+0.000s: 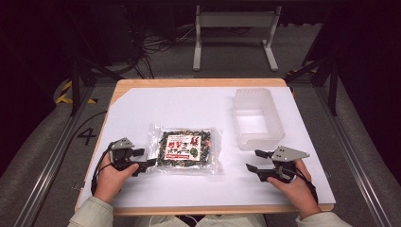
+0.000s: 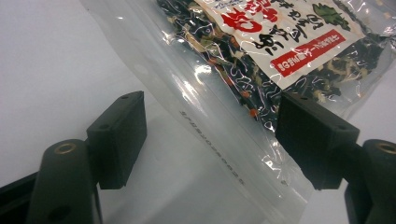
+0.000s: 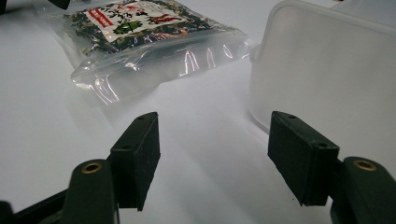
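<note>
Two grippers: both gaping, gripping nothing
Left gripper: straddles the snack bag clear edge
Right gripper: farther, beside plastic container

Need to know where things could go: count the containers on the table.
1. A clear plastic tub stands on the white sheet at the far right, beyond the right gripper and right of the snack bag.
</note>
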`<action>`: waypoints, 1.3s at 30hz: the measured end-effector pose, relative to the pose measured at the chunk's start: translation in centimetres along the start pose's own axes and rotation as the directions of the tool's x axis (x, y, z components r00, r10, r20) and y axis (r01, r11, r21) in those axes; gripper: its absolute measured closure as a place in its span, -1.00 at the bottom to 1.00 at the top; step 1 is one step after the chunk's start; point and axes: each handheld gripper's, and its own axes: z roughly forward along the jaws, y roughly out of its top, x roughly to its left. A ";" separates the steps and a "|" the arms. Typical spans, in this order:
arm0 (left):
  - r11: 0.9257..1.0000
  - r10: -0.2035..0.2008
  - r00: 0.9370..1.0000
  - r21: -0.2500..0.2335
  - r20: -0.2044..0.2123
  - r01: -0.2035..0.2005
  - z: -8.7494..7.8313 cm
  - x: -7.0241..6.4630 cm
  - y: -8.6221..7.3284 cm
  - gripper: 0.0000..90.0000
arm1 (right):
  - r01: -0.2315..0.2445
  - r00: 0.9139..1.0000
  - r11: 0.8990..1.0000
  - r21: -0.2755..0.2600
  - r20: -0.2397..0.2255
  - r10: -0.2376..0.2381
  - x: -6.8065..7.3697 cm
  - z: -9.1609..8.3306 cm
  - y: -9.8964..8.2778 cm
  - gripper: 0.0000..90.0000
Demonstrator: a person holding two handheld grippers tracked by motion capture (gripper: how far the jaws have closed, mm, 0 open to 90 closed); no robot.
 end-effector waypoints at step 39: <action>0.991 -0.123 0.988 0.055 0.089 0.118 0.1 -0.7 -0.2 0.57 | 0.026 1.000 0.999 -0.018 -0.008 -0.027 0.5 0.0 0.4 -0.29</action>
